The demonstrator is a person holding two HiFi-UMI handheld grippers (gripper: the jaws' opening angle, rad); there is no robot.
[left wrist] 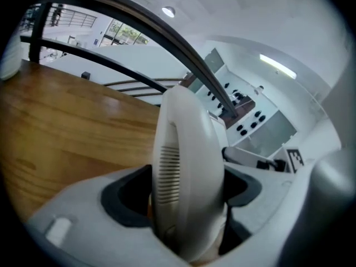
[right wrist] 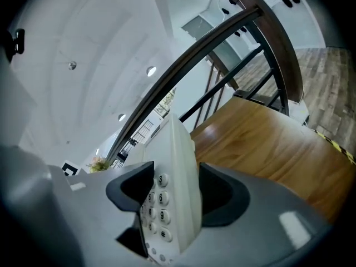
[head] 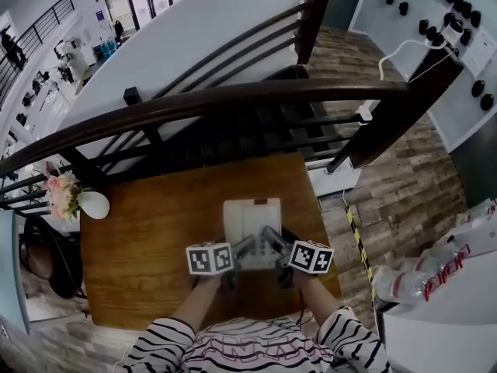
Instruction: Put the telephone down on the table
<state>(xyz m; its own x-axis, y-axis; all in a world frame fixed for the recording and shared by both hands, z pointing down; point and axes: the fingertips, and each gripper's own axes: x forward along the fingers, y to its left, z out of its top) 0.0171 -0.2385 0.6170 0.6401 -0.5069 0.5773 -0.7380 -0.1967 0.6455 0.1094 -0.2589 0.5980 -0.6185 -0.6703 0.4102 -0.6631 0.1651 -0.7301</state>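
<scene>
A person in striped sleeves [head: 163, 346] is standing at a wooden table [head: 140, 239] and is holding a white telephone [head: 250, 217] with both grippers. The left gripper [left wrist: 186, 193] is clamping the side with the handset [left wrist: 186, 149]: its dark pads are pressing on the rounded shell with the slotted grille. The right gripper [right wrist: 175, 196] is gripping the other side, and its jaws are closing around the edge beside the keypad [right wrist: 158, 204], where the buttons 3, 6, 9 and # are showing. The telephone is sitting between the two grippers over the near middle of the table. I cannot tell whether its bottom is touching the wood. A white vase [head: 95, 204] with pink flowers [head: 60, 191] is standing at the far left corner, well apart from the telephone. A dark railing [head: 233, 98] is curving behind the table.
</scene>
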